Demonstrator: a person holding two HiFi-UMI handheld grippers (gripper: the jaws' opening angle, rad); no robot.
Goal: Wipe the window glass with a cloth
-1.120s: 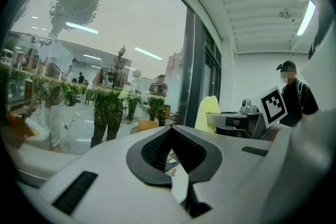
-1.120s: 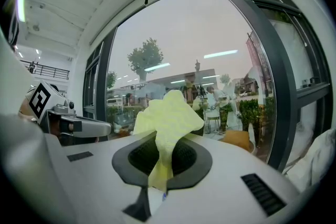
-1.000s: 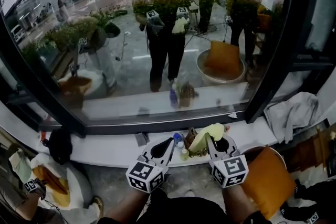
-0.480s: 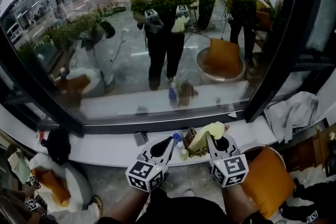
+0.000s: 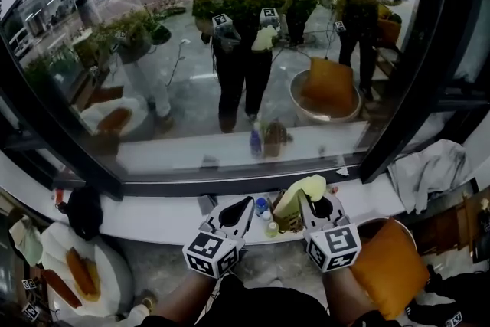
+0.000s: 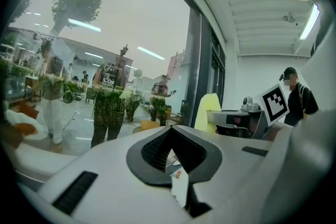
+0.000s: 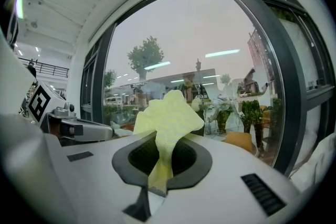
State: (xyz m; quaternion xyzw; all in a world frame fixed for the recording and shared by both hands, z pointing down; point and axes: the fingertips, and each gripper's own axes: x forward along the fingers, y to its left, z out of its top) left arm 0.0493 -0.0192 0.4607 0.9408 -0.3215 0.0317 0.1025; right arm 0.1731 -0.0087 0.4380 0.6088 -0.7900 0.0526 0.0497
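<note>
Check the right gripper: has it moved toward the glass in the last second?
No. The right gripper, holding the yellow cloth, stays over the white sill, no closer to the window glass.

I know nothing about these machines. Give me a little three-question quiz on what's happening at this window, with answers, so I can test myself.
1. True or false: the left gripper holds the crumpled yellow-green cloth.
2. What lies at the far right, past the end of the white window sill?
A) a crumpled pale grey towel
B) a red bucket
C) a stack of plates
3. Fill in: the jaws of the right gripper are ___ on the cloth.

Key: 1 false, the right gripper holds it. 2 A. 3 shut.
</note>
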